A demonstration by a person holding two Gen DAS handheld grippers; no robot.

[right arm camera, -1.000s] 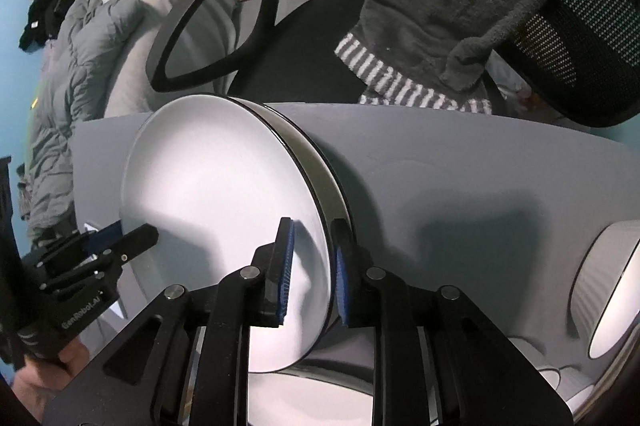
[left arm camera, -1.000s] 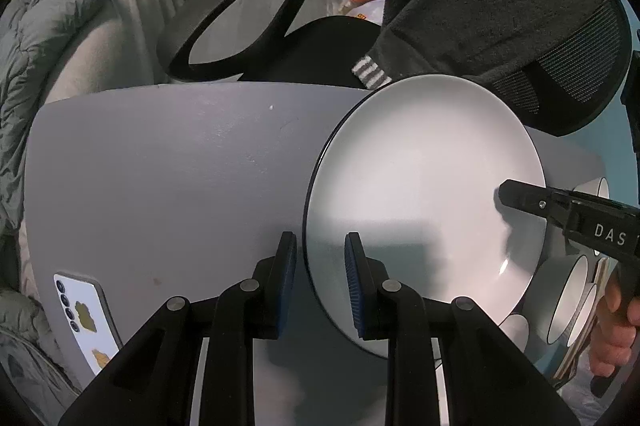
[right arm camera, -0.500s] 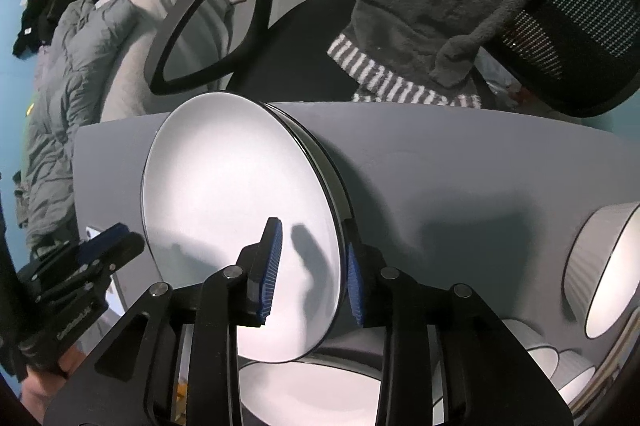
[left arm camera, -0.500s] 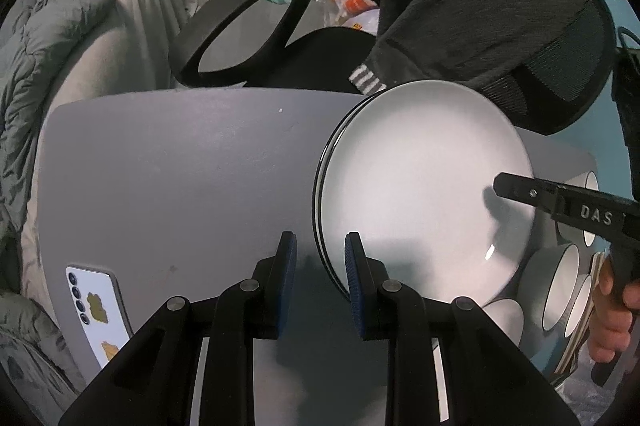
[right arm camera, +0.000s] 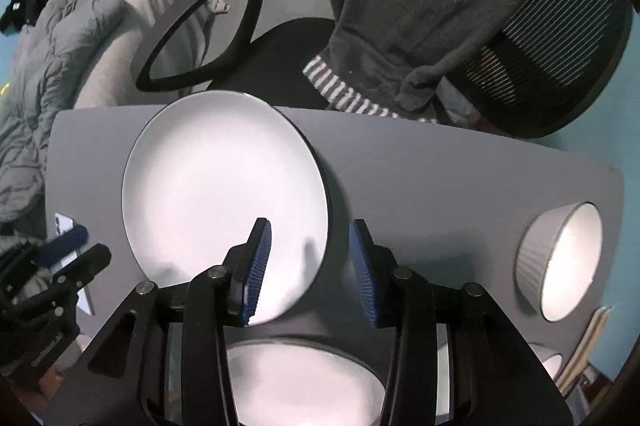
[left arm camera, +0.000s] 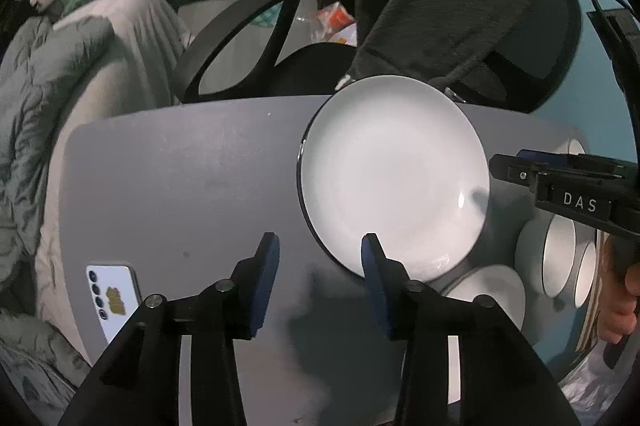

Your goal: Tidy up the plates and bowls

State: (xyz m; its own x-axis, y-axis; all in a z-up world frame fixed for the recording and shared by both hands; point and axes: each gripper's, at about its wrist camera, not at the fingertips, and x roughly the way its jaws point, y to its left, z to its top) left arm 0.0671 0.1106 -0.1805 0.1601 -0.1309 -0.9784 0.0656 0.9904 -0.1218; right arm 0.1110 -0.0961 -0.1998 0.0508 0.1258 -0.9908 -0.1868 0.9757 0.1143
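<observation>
Your left gripper [left arm camera: 318,246] and right gripper [right arm camera: 310,236] have just been opening; both jaws stand parted, empty, above opposite rims of the plate [left arm camera: 394,177]. It lies flat on the table [left arm camera: 180,169], bare to its left, bowls [right arm camera: 560,262] right.

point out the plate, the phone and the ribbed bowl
plate [left arm camera: 394,169], left wrist view, centre of its white face
phone [left arm camera: 114,300], left wrist view, middle of its white back
ribbed bowl [right arm camera: 538,252], right wrist view, ribbed outer wall
</observation>
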